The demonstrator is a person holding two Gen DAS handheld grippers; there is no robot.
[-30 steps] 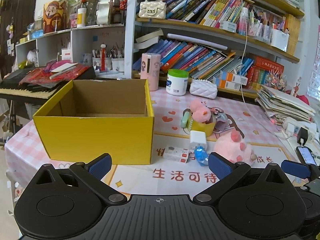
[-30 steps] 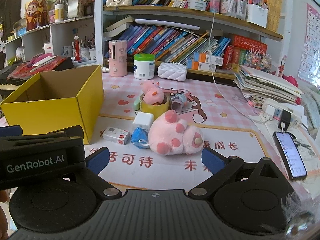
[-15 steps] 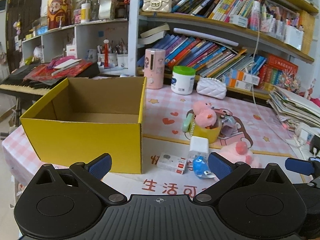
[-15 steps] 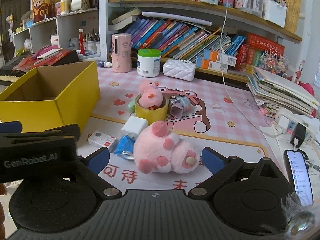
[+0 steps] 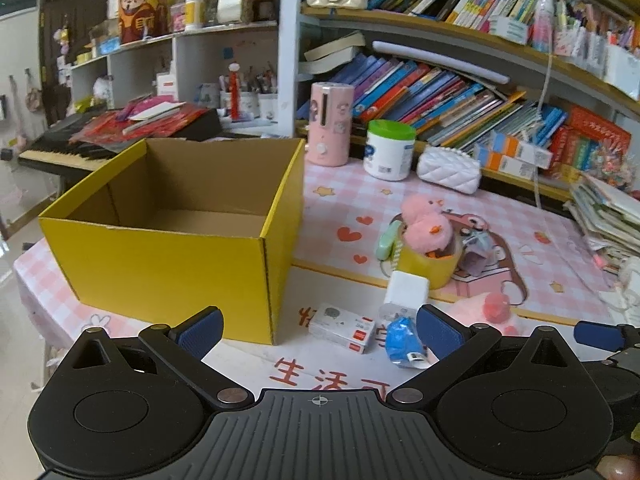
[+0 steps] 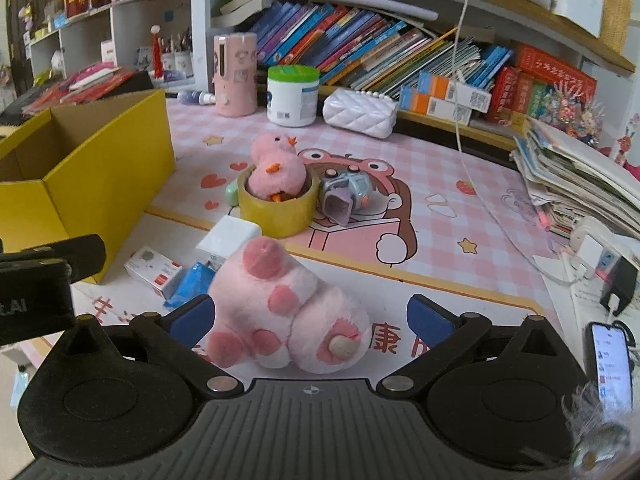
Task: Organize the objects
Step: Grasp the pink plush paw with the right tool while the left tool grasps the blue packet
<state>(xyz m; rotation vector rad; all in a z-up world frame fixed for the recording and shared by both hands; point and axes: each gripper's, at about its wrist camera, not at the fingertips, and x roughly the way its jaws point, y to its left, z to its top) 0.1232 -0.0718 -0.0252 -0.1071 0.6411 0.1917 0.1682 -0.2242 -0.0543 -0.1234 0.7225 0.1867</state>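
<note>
From the left wrist camera, we saw our left gripper [image 5: 318, 326] held low over the table's near edge with its blue-padded fingers spread wide and nothing between them. An open yellow cardboard box [image 5: 176, 258] stood toward the left edge of the pink checked tablecloth [image 5: 352, 196], its brown inside bare. Just right of the box's near corner lay a small white and red carton [image 5: 342, 327], with a blue wrapped packet [image 5: 400, 340] beside it and a white charger block [image 5: 406, 290] just behind them. Farther back, a pink plush chick [image 5: 430, 226] sat inside a yellow tape roll [image 5: 428, 268]. From the right wrist camera, we saw our right gripper [image 6: 311, 318] with its tongs wide apart, one on each side of a pink plush toy [image 6: 288, 318] lying on the table near its front edge; the left pad sat just beside the plush, the right pad stood clear of it, so nothing was clamped. Behind the plush were the tape roll with the chick, a small grey toy camera [image 6: 346, 196] touching the roll's right side, and a white jar with a green lid [image 6: 292, 96] near the far edge. A phone [image 6: 610, 360] lay lit at the right edge.
</note>
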